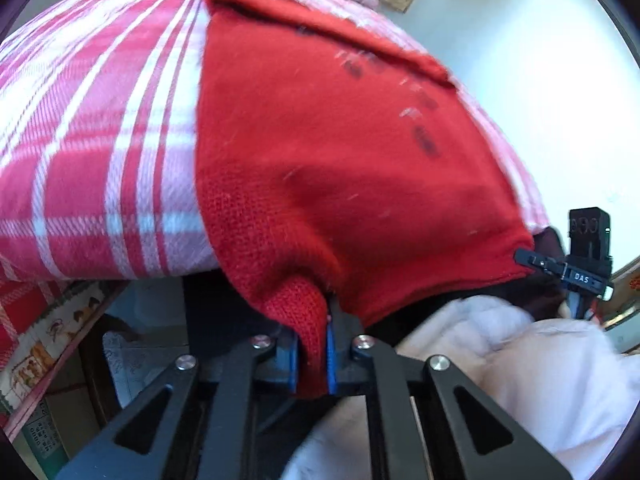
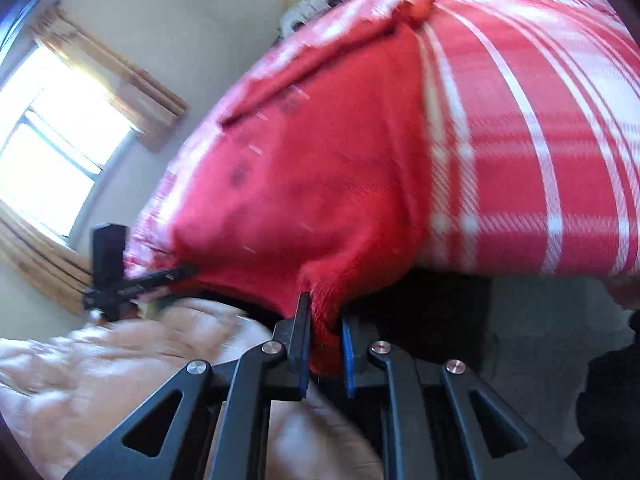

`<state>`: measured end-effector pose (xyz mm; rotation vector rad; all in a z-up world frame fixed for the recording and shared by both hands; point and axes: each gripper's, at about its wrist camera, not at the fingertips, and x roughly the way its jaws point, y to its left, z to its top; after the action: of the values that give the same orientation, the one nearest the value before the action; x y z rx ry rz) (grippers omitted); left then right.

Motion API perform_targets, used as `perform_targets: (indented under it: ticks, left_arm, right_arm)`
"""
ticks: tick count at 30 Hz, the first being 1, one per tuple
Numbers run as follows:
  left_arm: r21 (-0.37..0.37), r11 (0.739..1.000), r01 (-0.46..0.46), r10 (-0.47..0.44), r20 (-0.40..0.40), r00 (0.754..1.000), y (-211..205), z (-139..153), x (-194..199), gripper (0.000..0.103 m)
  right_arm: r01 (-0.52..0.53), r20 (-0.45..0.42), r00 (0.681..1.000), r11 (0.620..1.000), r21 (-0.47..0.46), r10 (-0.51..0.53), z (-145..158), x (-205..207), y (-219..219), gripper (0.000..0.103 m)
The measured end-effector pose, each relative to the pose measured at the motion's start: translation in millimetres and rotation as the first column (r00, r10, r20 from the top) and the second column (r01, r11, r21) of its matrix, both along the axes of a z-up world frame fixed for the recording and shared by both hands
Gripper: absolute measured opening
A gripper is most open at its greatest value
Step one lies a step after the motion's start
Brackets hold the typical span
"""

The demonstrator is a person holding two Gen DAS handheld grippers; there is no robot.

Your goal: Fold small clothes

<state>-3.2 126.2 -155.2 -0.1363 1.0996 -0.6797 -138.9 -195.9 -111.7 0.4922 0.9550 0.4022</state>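
So, both pinching the same red knit garment by its near corners: left gripper nearly closed on a bunched knit corner squeezed between the blue pads, right gripper clamped likewise on the opposite corner. Probably held that way to keep the hem taut for a fold. Beyond the fingers, spread over the red-and-white checked blanket, hem dangling off its near edge. Below the fingers, pale puffy jacket. Blurry all round.

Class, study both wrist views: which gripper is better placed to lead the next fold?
Neither clearly: left gripper and right gripper each pinch a near corner of the red knit garment on the plaid cloth.
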Motion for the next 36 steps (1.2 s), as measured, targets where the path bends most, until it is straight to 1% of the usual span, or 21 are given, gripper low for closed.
perform_targets:
  ticks: [2, 5, 8, 11, 14, 17, 18, 20, 21, 22, 23, 24, 25, 26, 27, 28, 29, 31, 32, 34, 36]
  left_arm:
    - [-0.038, 0.999, 0.008, -0.007, 0.018, 1.000, 1, 18, -3, 0.011]
    - [-0.040, 0.999, 0.000, 0.003, 0.086, 0.996, 1, 51, -2, 0.011]
    - [-0.079, 0.997, -0.020, 0.030, 0.126, 0.992, 5, 80, 11, 0.011]
    - [-0.078, 0.995, -0.063, 0.074, 0.156, 0.985, 2, 101, 39, 0.011]
    - [-0.038, 0.989, -0.141, 0.146, 0.182, 0.972, -5, 107, 75, 0.011]
    - [-0.027, 0.977, -0.211, 0.213, 0.155, 0.965, -10, 97, 121, 0.016]
    - [-0.011, 0.972, -0.233, 0.232, 0.156, 0.960, -13, 92, 136, 0.019]
    - [0.029, 0.965, -0.261, 0.254, 0.159, 0.954, -14, 84, 155, 0.021]
    - [0.061, 0.956, -0.286, 0.274, 0.154, 0.949, -11, 80, 165, 0.027]
    - [0.072, 0.951, -0.302, 0.290, 0.146, 0.946, -6, 77, 171, 0.032]
    - [0.063, 0.947, -0.316, 0.305, 0.136, 0.942, -1, 76, 177, 0.043]
    - [0.044, 0.943, -0.329, 0.321, 0.133, 0.938, 9, 76, 170, 0.052]
    - [0.024, 0.939, -0.343, 0.337, 0.134, 0.932, 18, 77, 168, 0.055]
    - [-0.001, 0.932, -0.362, 0.358, 0.148, 0.922, 28, 79, 166, 0.058]
    - [-0.003, 0.929, -0.369, 0.365, 0.163, 0.917, 31, 82, 165, 0.058]
    - [0.007, 0.930, -0.368, 0.360, 0.185, 0.914, 34, 84, 162, 0.058]
    - [0.027, 0.934, -0.357, 0.343, 0.217, 0.914, 35, 86, 159, 0.058]
    - [0.111, 0.941, -0.318, 0.272, 0.309, 0.911, 34, 87, 150, 0.059]
    - [0.146, 0.940, -0.307, 0.244, 0.339, 0.909, 33, 87, 148, 0.061]
    - [0.227, 0.932, -0.284, 0.177, 0.400, 0.899, 32, 86, 141, 0.061]
    - [0.278, 0.930, -0.242, 0.112, 0.411, 0.905, 31, 82, 138, 0.061]
  right_arm:
    - [-0.009, 0.046, 0.999, 0.998, 0.054, 0.007, 22, 1, 1, 0.012]
    - [-0.015, 0.102, 0.995, 0.992, 0.124, 0.003, 49, 9, -2, 0.012]
    - [-0.001, 0.154, 0.987, 0.975, 0.222, -0.034, 76, 36, -13, 0.012]
    - [0.036, 0.173, 0.982, 0.973, 0.230, -0.077, 87, 69, -23, 0.012]
    - [0.125, 0.139, 0.976, 0.950, 0.286, -0.170, 77, 113, -44, 0.013]
    - [0.183, 0.127, 0.967, 0.949, 0.256, -0.220, 63, 147, -55, 0.014]
    - [0.198, 0.117, 0.966, 0.948, 0.251, -0.232, 57, 156, -56, 0.015]
    - [0.240, 0.075, 0.962, 0.944, 0.226, -0.262, 46, 170, -60, 0.016]
    - [0.257, 0.045, 0.961, 0.942, 0.217, -0.273, 39, 179, -62, 0.018]
    - [0.264, 0.027, 0.961, 0.940, 0.214, -0.276, 34, 185, -64, 0.021]
    - [0.263, 0.015, 0.962, 0.939, 0.221, -0.273, 30, 191, -66, 0.022]
    - [0.259, 0.014, 0.963, 0.938, 0.232, -0.269, 29, 192, -68, 0.026]
    - [0.257, 0.015, 0.963, 0.936, 0.242, -0.268, 29, 193, -70, 0.033]
    - [0.255, 0.014, 0.963, 0.933, 0.253, -0.267, 29, 194, -72, 0.038]
    - [0.254, 0.014, 0.963, 0.927, 0.276, -0.268, 30, 194, -75, 0.048]
    - [0.258, 0.022, 0.960, 0.916, 0.306, -0.278, 32, 193, -79, 0.057]
    - [0.267, 0.036, 0.955, 0.904, 0.335, -0.295, 33, 190, -84, 0.059]
    - [0.294, 0.054, 0.939, 0.873, 0.390, -0.340, 38, 188, -95, 0.061]
    - [0.306, 0.058, 0.931, 0.860, 0.408, -0.359, 42, 186, -100, 0.061]
    - [0.320, 0.086, 0.920, 0.859, 0.400, -0.383, 50, 181, -106, 0.061]
    - [0.324, 0.132, 0.911, 0.876, 0.356, -0.391, 59, 172, -106, 0.061]
